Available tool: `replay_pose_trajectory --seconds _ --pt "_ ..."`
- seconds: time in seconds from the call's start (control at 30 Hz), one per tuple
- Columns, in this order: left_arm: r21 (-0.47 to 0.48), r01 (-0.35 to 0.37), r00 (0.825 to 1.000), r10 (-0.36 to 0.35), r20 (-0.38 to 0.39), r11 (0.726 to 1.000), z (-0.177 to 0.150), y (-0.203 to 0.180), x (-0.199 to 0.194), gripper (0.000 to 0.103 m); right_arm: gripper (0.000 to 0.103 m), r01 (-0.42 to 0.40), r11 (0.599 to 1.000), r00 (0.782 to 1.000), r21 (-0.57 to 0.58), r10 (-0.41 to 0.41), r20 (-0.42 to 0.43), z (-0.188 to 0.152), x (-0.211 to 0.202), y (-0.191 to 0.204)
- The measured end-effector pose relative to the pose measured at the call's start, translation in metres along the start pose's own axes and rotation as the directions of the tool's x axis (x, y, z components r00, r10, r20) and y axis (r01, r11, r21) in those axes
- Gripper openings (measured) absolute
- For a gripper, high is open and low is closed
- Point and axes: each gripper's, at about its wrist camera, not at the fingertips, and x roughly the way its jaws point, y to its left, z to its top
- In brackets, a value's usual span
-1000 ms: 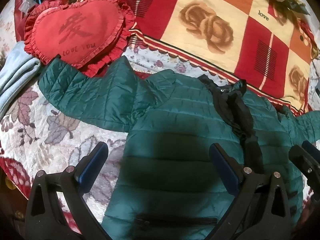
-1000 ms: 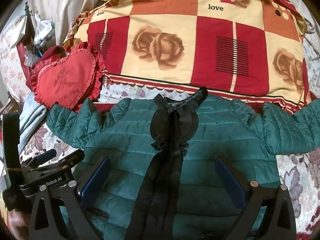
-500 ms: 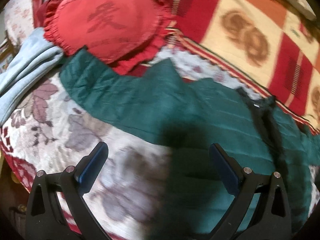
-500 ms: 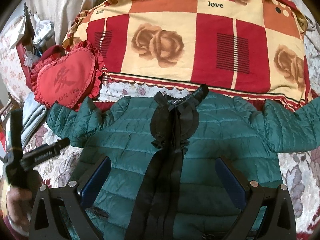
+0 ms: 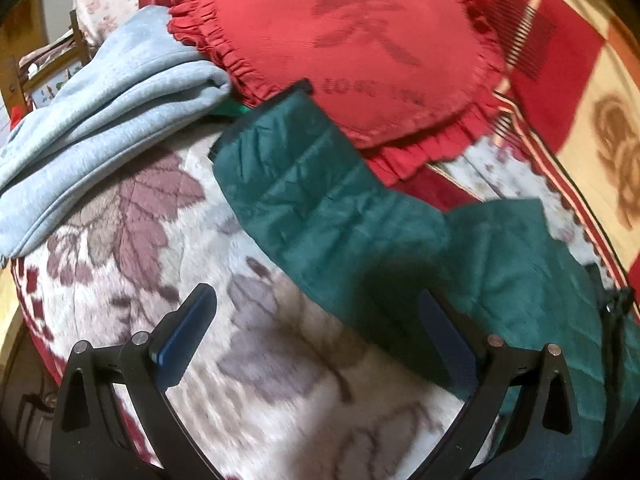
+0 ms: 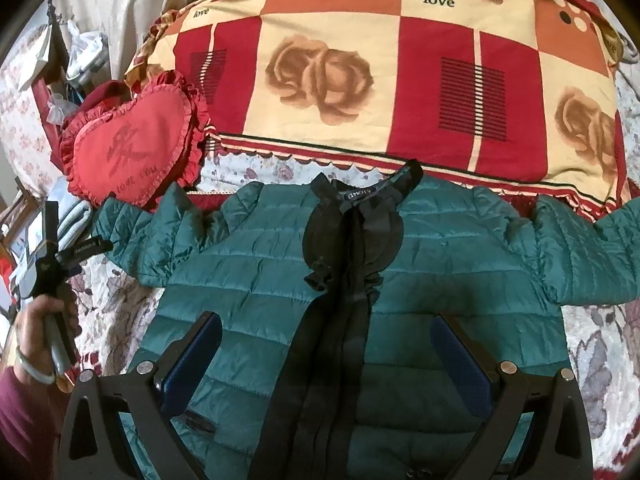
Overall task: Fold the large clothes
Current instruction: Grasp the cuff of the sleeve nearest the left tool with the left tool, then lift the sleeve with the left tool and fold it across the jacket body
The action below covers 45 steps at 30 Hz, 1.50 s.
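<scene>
A green quilted jacket with a black zip placket and collar lies flat, front up, on the bed, both sleeves spread sideways. Its left sleeve reaches under the edge of a red heart cushion. My left gripper is open and empty above the floral bedspread, close to that sleeve; it also shows at the left of the right wrist view. My right gripper is open and empty, hovering over the jacket's lower front.
A folded light-blue garment lies left of the sleeve cuff. A red and cream rose-patterned quilt is piled behind the jacket. The red heart cushion sits at the back left. The floral bedspread surrounds the jacket.
My left gripper has swung left, from over the jacket's body to the left sleeve and bedspread. My right gripper has barely moved. Both stay open.
</scene>
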Motion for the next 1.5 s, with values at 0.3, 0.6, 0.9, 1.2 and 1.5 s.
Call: replay_pose_trajectory --seconds 0.3,0.6,0.9,1.2,1.5 --pt "-0.035 -0.06 0.997 0.061 0.041 0.998 0.032 0.027 0.039 0.101 0.103 -0.002 1.0 1.0 -0.004 0.002 -0.015 0.002 0.004 -0.002" --pt "-0.049 -0.144 0.987 0.147 0.071 0.988 0.067 0.037 0.086 0.101 0.103 -0.008 1.0 0.999 -0.016 0.007 -0.044 0.002 0.01 0.001" --pt "0.002 -0.133 0.988 0.132 0.075 0.991 0.08 0.026 0.115 0.065 0.103 -0.027 1.0 0.997 -0.009 0.026 -0.067 0.004 0.018 0.007" --pt "-0.102 0.129 0.991 -0.124 0.046 0.986 0.088 0.034 0.092 0.014 0.103 -0.039 0.999 0.998 0.004 0.04 -0.058 0.003 0.012 0.004" --pt "0.006 0.226 0.969 -0.226 0.102 0.974 0.084 -0.002 -0.002 0.013 0.103 -0.073 0.997 0.997 0.038 0.074 -0.035 -0.004 -0.004 -0.001"
